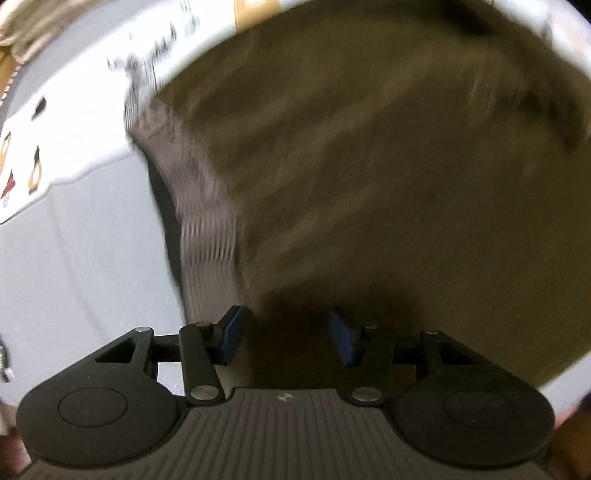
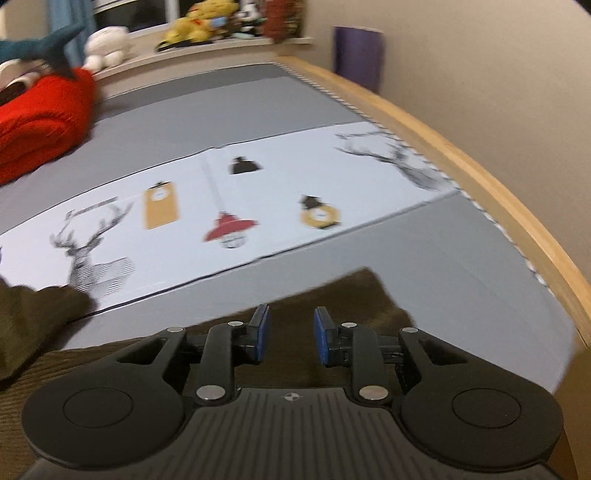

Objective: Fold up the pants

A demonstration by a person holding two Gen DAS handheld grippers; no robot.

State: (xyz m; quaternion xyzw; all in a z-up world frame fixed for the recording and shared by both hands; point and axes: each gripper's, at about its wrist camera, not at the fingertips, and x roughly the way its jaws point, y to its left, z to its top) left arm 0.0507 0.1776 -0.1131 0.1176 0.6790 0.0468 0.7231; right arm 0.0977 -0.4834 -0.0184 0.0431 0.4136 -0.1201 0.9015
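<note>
The pants [image 1: 369, 166] are dark olive-brown with a ribbed grey waistband [image 1: 207, 229] and fill most of the blurred left wrist view. My left gripper [image 1: 286, 332] is open, its blue pads apart just above the fabric near the waistband. In the right wrist view a corner of the pants [image 2: 332, 299] lies on the grey bed sheet [image 2: 443, 266]. My right gripper [image 2: 290, 332] is open over that corner, with fabric showing between the pads. Another dark fold [image 2: 33, 314] lies at the left.
A white printed strip [image 2: 258, 199] with deer and lamp pictures crosses the bed. A red blanket [image 2: 40, 118] lies at the far left. Plush toys [image 2: 199, 22] sit on a shelf behind. A wooden bed edge [image 2: 480, 162] runs along the right by the wall.
</note>
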